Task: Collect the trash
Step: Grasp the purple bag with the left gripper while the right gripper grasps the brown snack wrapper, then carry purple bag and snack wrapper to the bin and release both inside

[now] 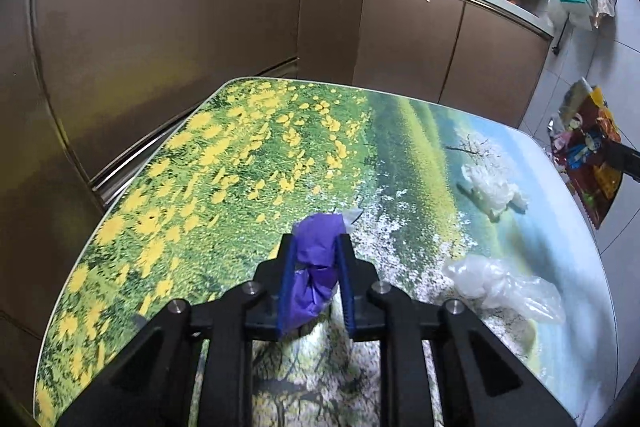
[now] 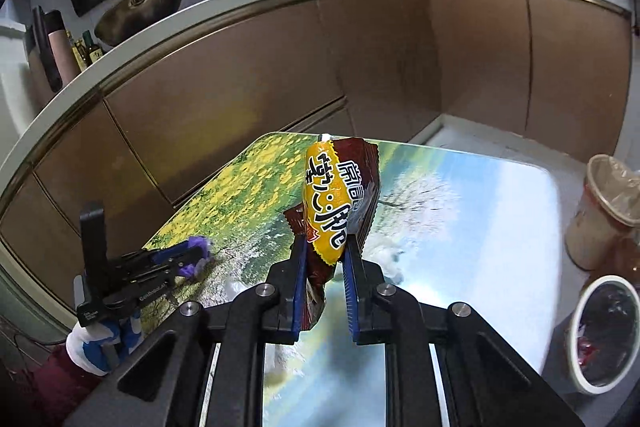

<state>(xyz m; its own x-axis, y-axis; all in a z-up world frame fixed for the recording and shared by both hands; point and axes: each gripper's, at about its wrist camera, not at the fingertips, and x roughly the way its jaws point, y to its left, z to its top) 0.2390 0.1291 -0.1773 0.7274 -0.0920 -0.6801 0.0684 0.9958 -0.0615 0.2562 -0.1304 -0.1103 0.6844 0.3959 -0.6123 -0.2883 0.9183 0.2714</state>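
Table [image 1: 248,155]: fills the lower centre of both views; its printed meadow top is the surface the trash lies on, so both grippers work low over it, angled downward.
Bins: a white-rimmed bin [image 2: 580,339] with a dark liner sits at the lower right edge of the right wrist view, a taller lined bin [image 2: 608,211] above it; judged the likely drop spot, since both stand just off the table's right edge.
Right gripper [image 2: 324,255]: centre bottom of its own view, jaws nearly closed on a snack wrapper [image 2: 332,199]; the pads pinch its lower end, and the yellow and brown pack stands up above the fingertips, clear of the table top.
Left gripper [image 1: 316,255]: centre bottom of its view, jaws narrowed on a purple wrapper [image 1: 316,251]; the crumple bulges out past the tips and hangs down between the pads, seemingly low over the table.
Left hand [image 2: 100,343]: lower left of the right wrist view, in a white and blue glove below a dark red sleeve, gripper reaching toward frame centre.
Trash still lying: a clear plastic bag [image 1: 504,287] at lower right and a white crumpled tissue [image 1: 492,191] above it, both on the table to the right of the left gripper, well apart from its jaws.
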